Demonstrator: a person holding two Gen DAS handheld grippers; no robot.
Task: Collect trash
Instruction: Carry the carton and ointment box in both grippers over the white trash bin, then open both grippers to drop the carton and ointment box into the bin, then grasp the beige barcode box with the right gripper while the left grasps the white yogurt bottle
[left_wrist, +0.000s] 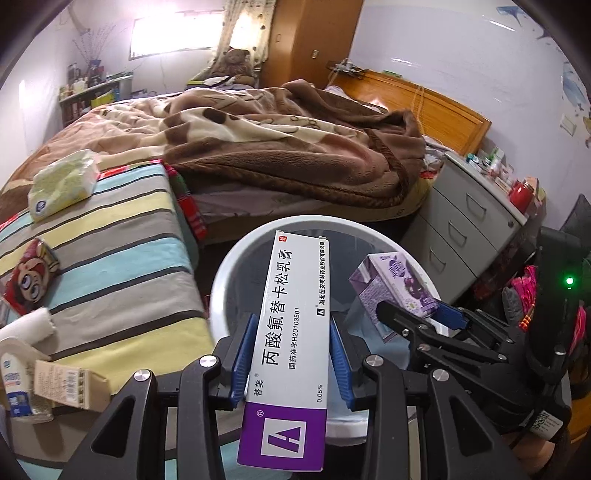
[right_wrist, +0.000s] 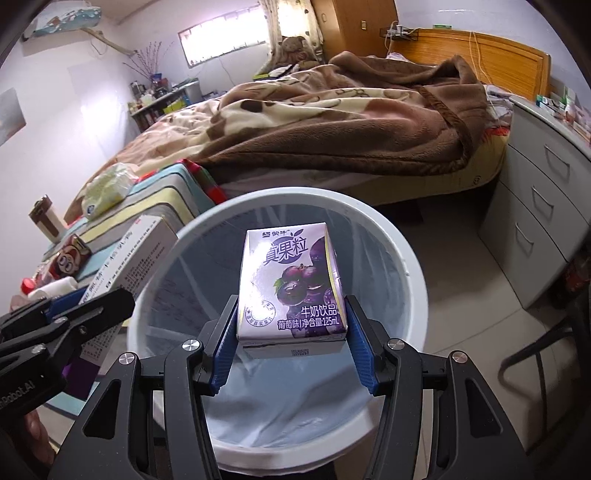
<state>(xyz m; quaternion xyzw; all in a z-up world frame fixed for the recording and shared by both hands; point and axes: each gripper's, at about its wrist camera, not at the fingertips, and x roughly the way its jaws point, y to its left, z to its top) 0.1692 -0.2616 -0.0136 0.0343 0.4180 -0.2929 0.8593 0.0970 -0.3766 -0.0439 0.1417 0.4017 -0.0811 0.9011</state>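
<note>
The long white-and-purple cardboard ointment box (left_wrist: 291, 332) looks light and crushable, probably empty; gripping its narrow sides near mid-length suits it. The left gripper (left_wrist: 291, 354) is clamped on it there, blue pads (left_wrist: 242, 360) pressing both long edges, box pointing forward over the near rim of the round white lined waste bin (left_wrist: 236, 266). The small purple grape milk-drink carton (right_wrist: 291, 284) seems stiff-walled but dentable, light if drained. The right gripper (right_wrist: 291, 354) clasps its lower sides, holding it upright above the bin's opening, level with and just beside the left.
</note>
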